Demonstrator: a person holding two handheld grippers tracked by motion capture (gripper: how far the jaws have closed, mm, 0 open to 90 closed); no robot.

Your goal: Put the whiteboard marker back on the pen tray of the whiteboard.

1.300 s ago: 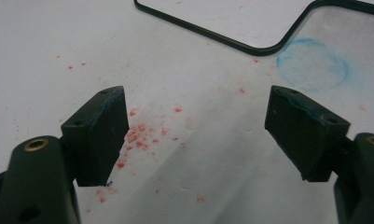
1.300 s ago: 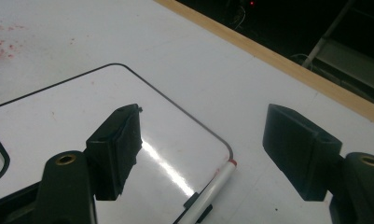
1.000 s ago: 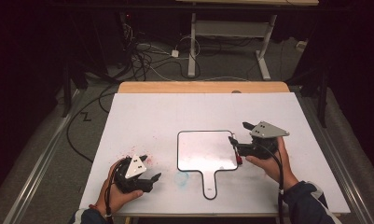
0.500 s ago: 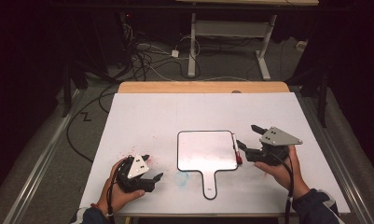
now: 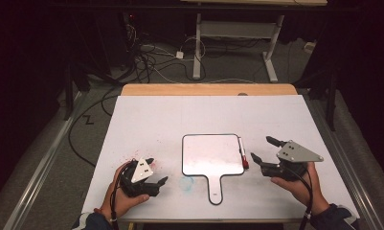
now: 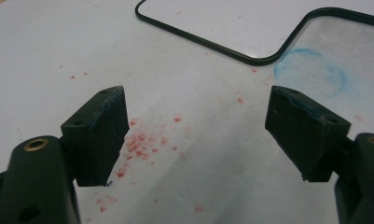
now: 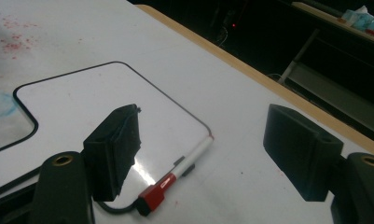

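Observation:
A small paddle-shaped whiteboard (image 5: 211, 154) with a black rim lies in the middle of the white table (image 5: 180, 115), its handle pointing toward me. A marker with a red cap (image 5: 242, 155) lies along the board's right edge; in the right gripper view the marker (image 7: 177, 169) rests just ahead of the jaws. My right gripper (image 5: 260, 149) is open, a little to the right of the marker, holding nothing. My left gripper (image 5: 156, 170) is open near the table's front left, over red specks, with the board's rim (image 6: 212, 44) ahead of it.
A blue smudge (image 5: 186, 182) marks the table left of the board's handle, and red specks (image 6: 142, 142) dot the surface under the left gripper. The table's wooden far edge (image 5: 208, 89) borders a dark floor with cables and a desk frame (image 5: 232, 38).
My right gripper has drawn back to the right, away from the board's edge, and its jaws have opened, leaving the marker lying there. The left gripper has barely moved.

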